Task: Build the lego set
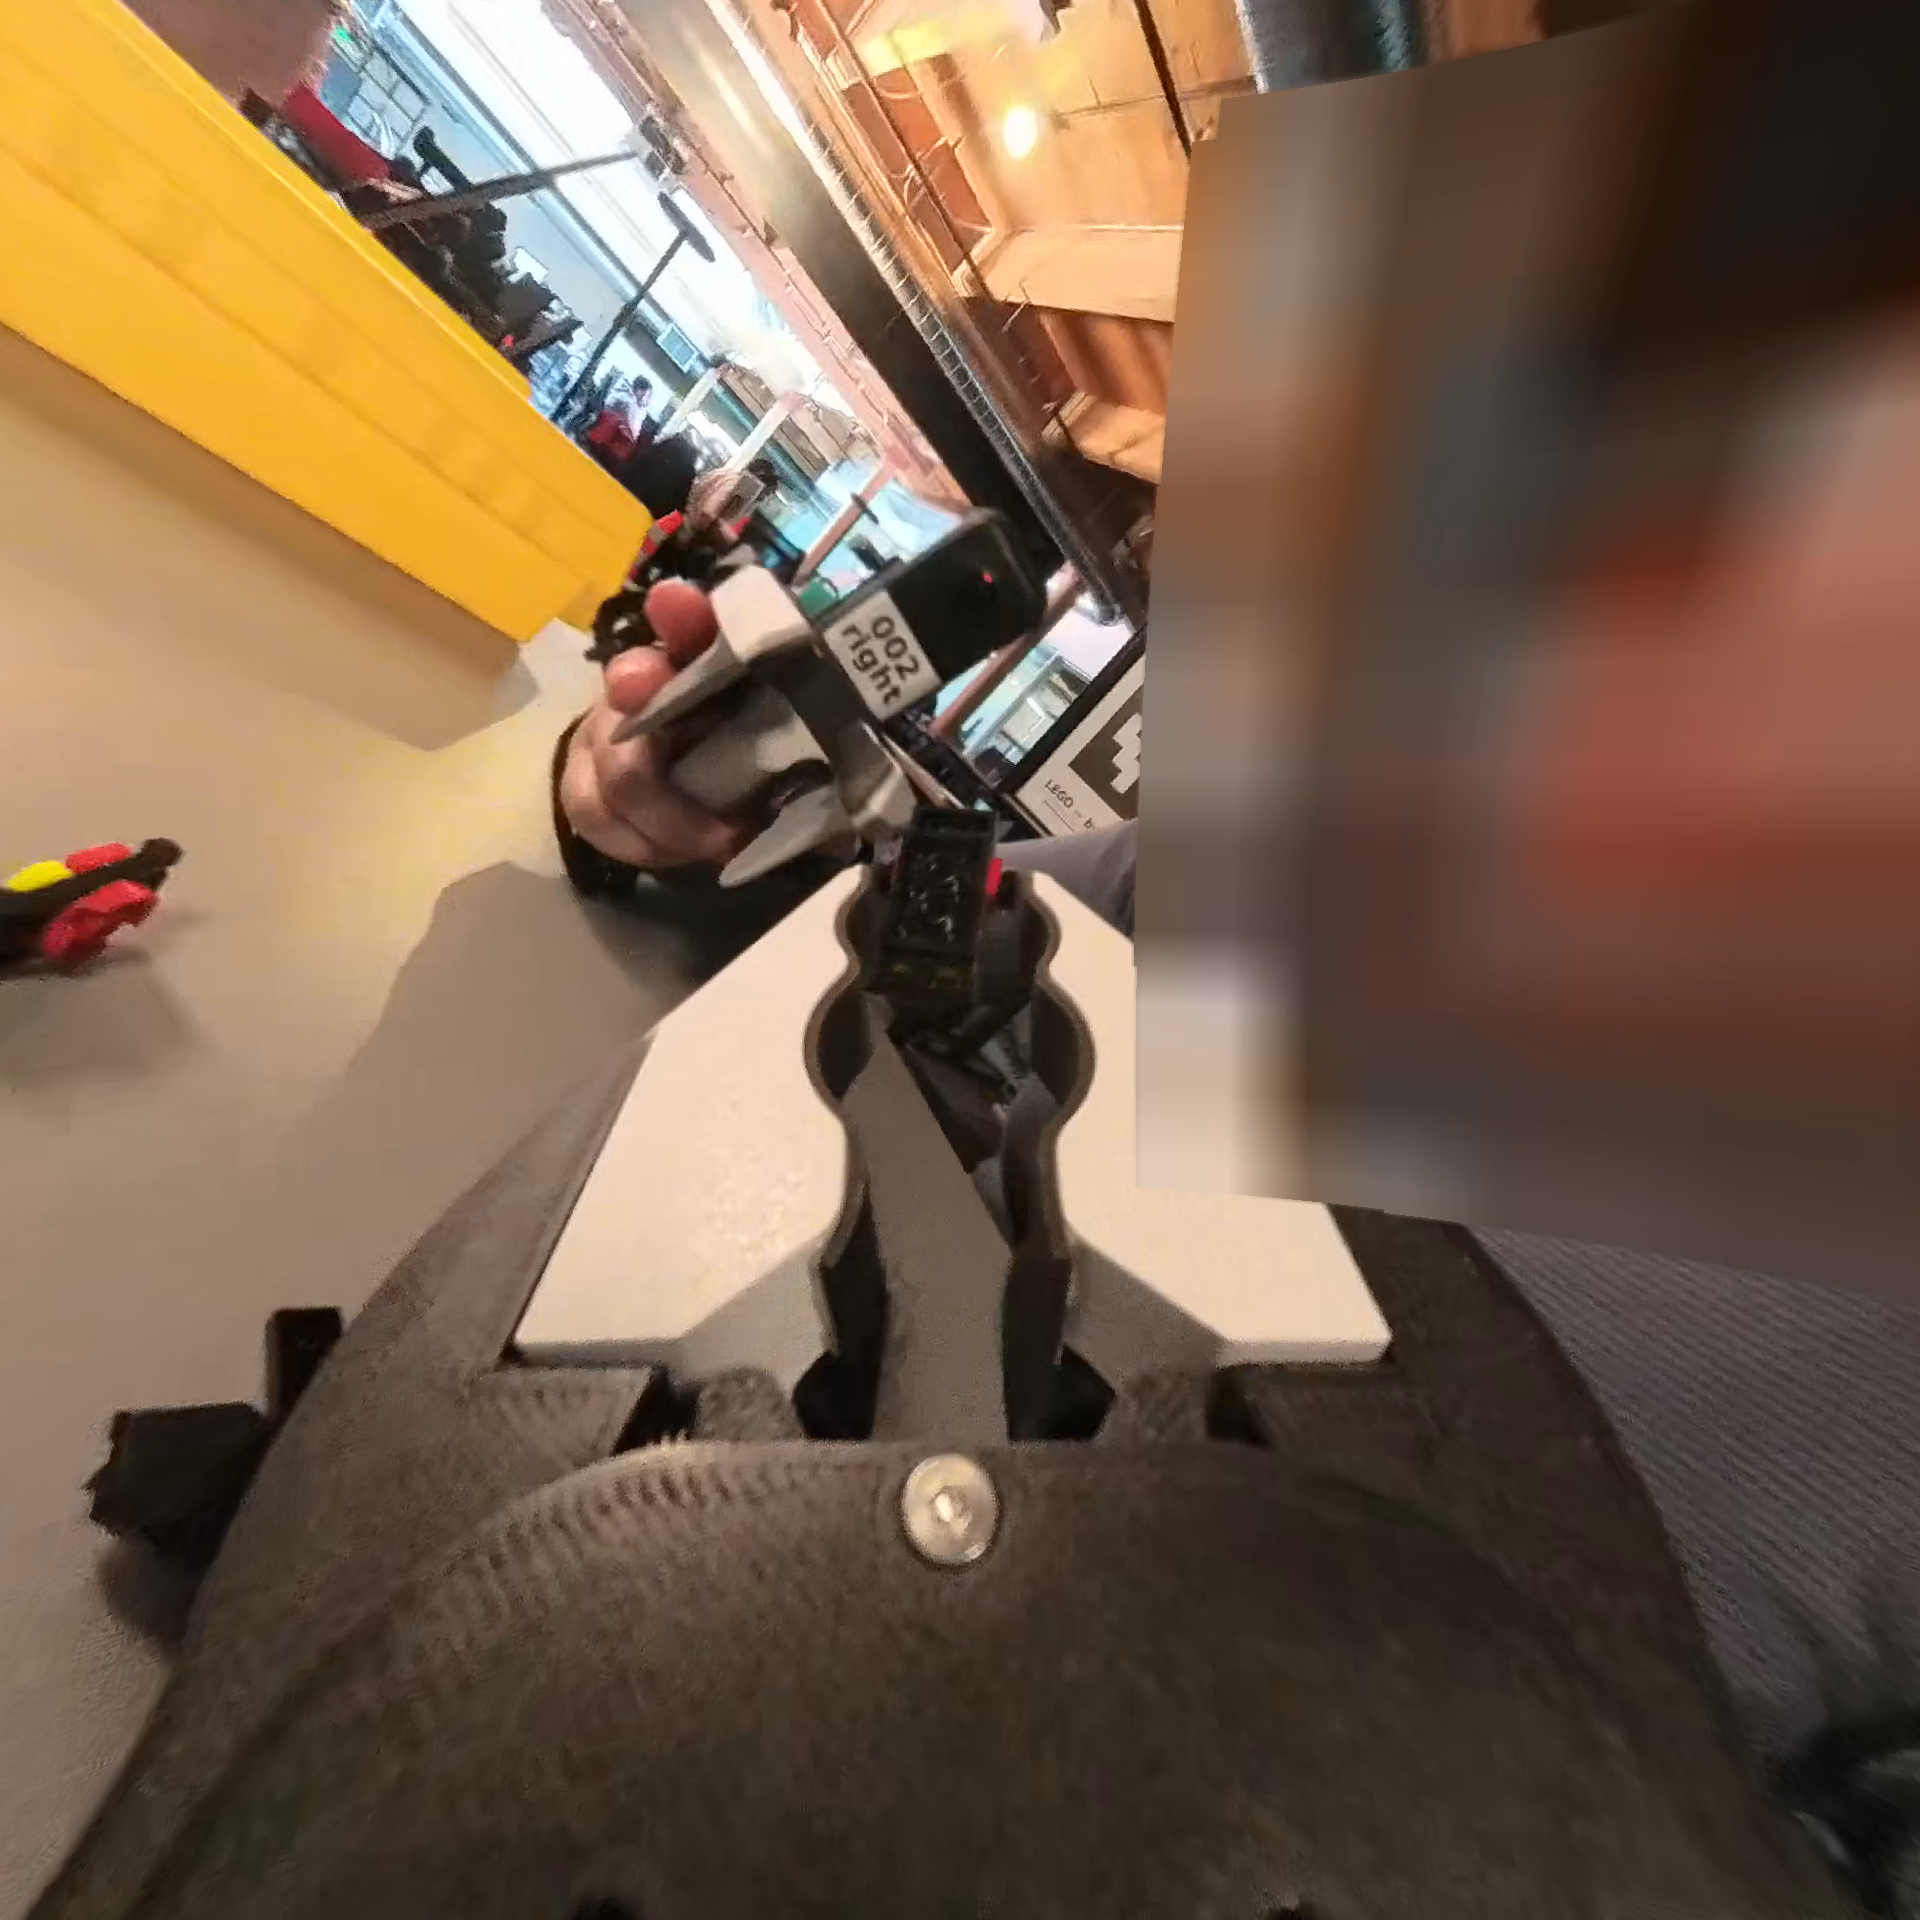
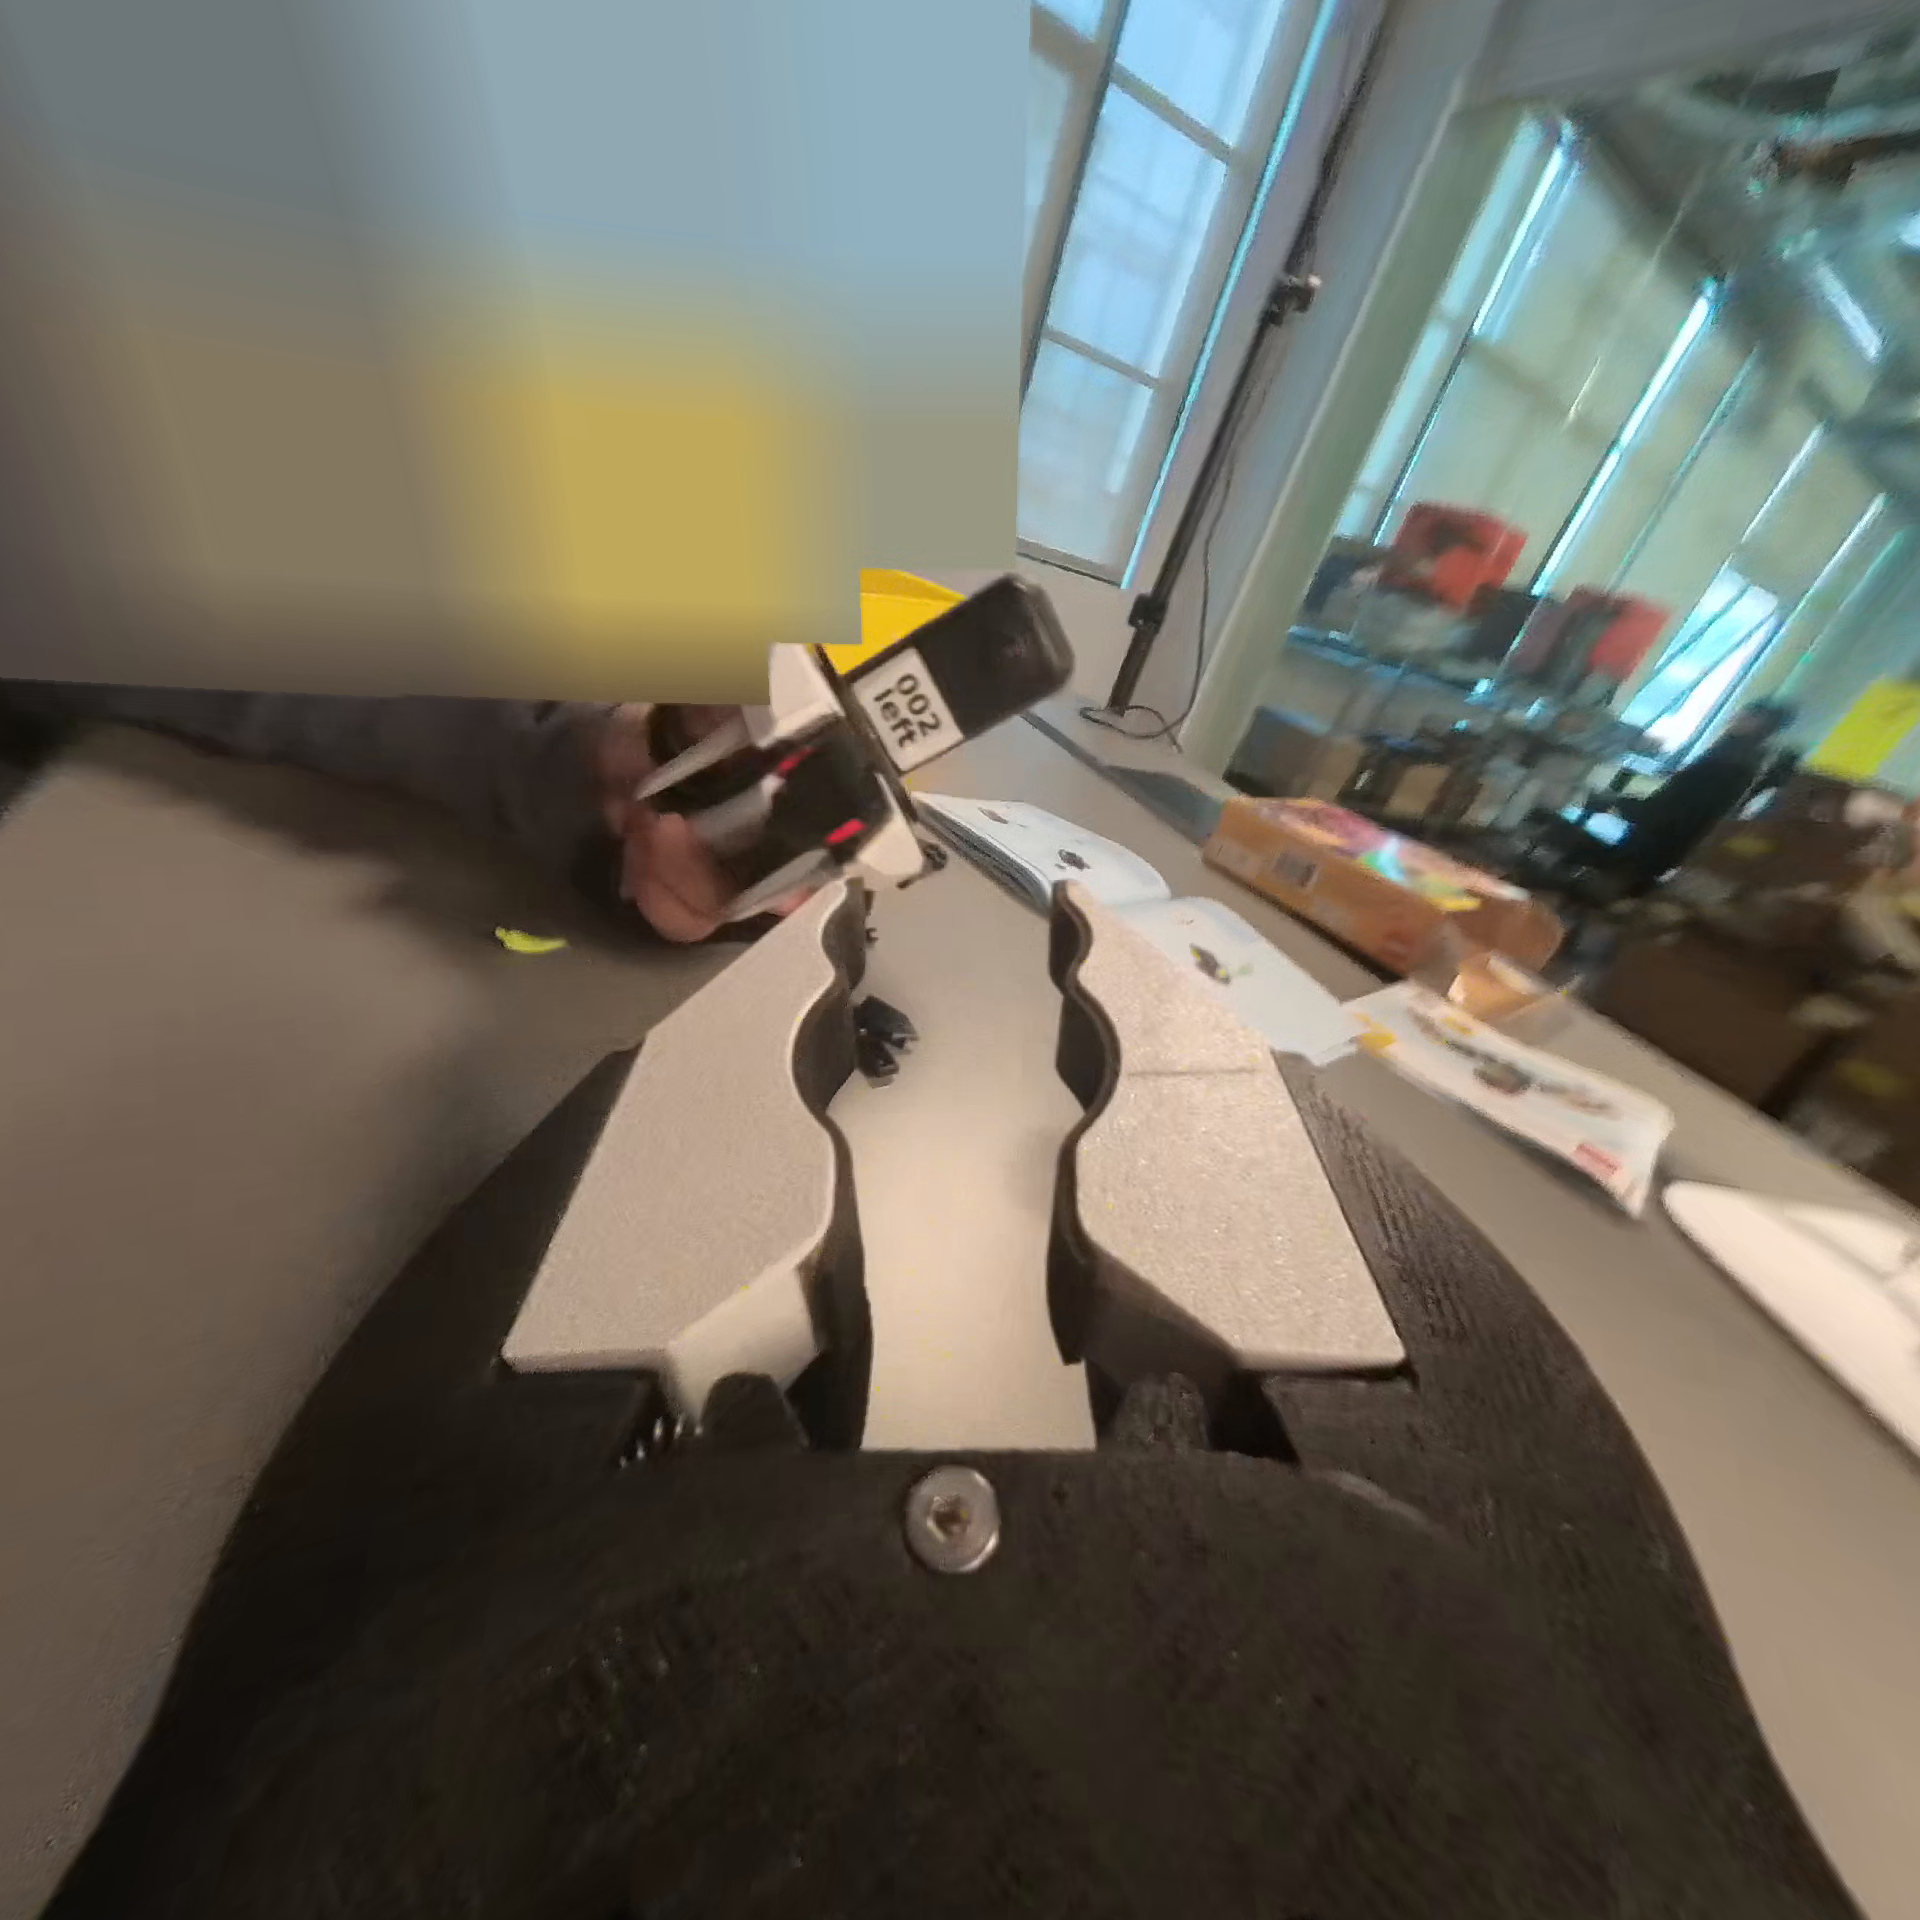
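Observation:
In the left wrist view my left gripper [image 1: 938, 914] is shut on a black lego assembly [image 1: 928, 940] with a bit of red at its side, held above the grey table [image 1: 312, 727]. The right gripper [image 1: 727, 779] is just beyond it in a hand, its jaws apart. In the right wrist view my right gripper [image 2: 956, 920] is open and empty. A small black lego piece [image 2: 883, 1034] lies on the table by its left finger [image 2: 727, 1091]. The left gripper [image 2: 769, 821] faces it with the black and red assembly.
A yellow bin [image 1: 260, 301] stands at the back left. A red, black and yellow lego build [image 1: 83, 904] lies on the table at the left. Open instruction booklets [image 2: 1101, 862], an orange box [image 2: 1351, 873] and a small yellow-green piece [image 2: 530, 940] lie on the table. About 4 cm separates my left fingertips from my right. The small black lego piece [image 2: 883, 1034] lies around 11 cm away from my left fingertips.

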A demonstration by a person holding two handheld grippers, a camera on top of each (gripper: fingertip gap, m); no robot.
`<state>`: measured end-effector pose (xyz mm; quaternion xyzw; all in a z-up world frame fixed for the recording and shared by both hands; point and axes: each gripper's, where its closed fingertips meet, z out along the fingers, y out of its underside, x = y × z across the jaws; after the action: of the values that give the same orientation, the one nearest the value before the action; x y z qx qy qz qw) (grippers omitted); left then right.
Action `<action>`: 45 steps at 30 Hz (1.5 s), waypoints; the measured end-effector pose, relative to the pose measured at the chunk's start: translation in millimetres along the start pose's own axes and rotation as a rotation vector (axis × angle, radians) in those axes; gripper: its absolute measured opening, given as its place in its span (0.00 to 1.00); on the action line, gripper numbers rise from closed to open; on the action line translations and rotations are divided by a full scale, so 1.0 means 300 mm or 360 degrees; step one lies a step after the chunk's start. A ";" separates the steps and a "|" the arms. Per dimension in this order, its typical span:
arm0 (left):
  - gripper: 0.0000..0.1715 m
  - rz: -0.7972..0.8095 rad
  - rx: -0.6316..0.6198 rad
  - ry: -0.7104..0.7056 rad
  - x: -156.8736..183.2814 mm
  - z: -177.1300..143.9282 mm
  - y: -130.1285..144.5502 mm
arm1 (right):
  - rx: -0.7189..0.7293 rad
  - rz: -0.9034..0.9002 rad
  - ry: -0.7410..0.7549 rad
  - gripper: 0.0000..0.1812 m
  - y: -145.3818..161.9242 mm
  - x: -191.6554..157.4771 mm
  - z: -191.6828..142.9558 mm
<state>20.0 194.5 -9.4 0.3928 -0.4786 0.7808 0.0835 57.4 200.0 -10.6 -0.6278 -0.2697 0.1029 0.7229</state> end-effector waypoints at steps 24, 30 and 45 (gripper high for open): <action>0.16 0.0299 -0.0120 -0.0181 -0.014 0.030 0.043 | -0.0006 -0.0444 0.0020 0.08 -0.031 -0.079 0.028; 0.18 0.0961 -0.0072 -0.0539 -0.019 -0.002 0.000 | 0.0007 -0.0440 0.0383 0.08 -0.024 0.059 -0.015; 0.23 0.1252 0.0262 -0.1256 -0.103 -0.177 -0.157 | -0.0055 -0.0562 0.0465 0.09 0.042 0.147 0.063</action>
<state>36.4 270.2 -11.0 0.4522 -0.5214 0.5819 -0.4302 86.7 240.2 -10.0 -0.5914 -0.2696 -0.1220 0.7501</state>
